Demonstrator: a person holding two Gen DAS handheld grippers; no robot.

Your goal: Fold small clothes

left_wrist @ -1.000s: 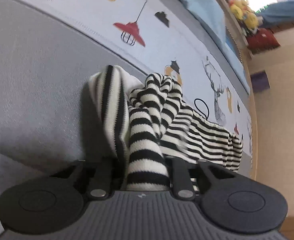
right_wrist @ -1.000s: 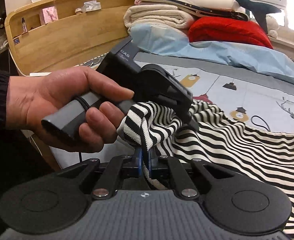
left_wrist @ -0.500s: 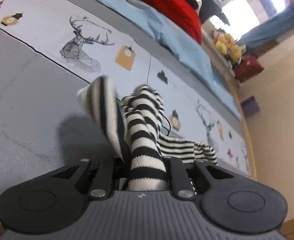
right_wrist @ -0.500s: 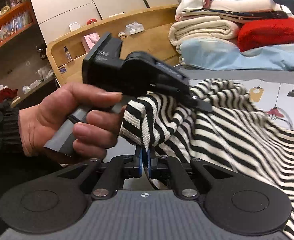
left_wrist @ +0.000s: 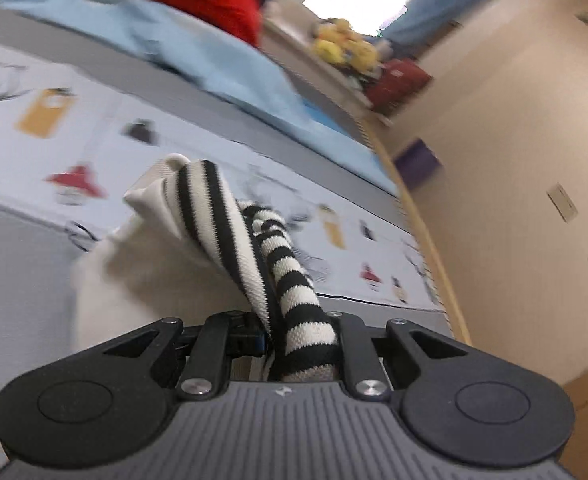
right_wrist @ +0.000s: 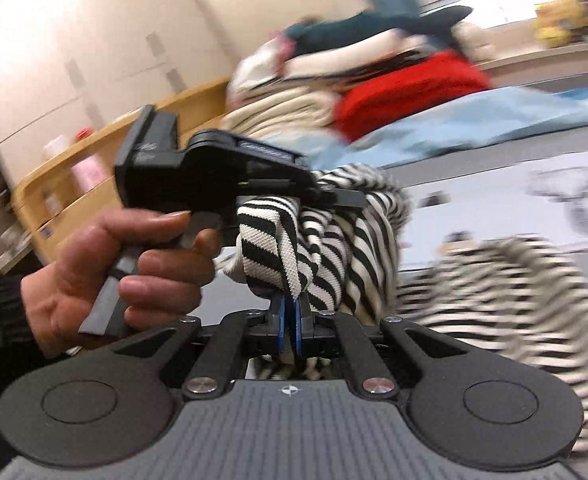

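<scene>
A black-and-white striped knit garment is bunched between the fingers of my left gripper, which is shut on it and holds it up off the bed. In the right wrist view the same striped garment hangs between both grippers, its far part trailing blurred to the right. My right gripper is shut, its blue pads pinching an edge of the cloth. The left gripper shows there too, held by a person's hand just left of the cloth.
The bed has a grey and white printed cover. A light blue blanket, a red pillow and stacked bedding lie at the far side. A wooden headboard stands at the left. Soft toys sit on a ledge.
Both grippers have risen and swung with the striped garment, lifting it off the bed. Both views have rolled and now blur. The grips have not changed.
</scene>
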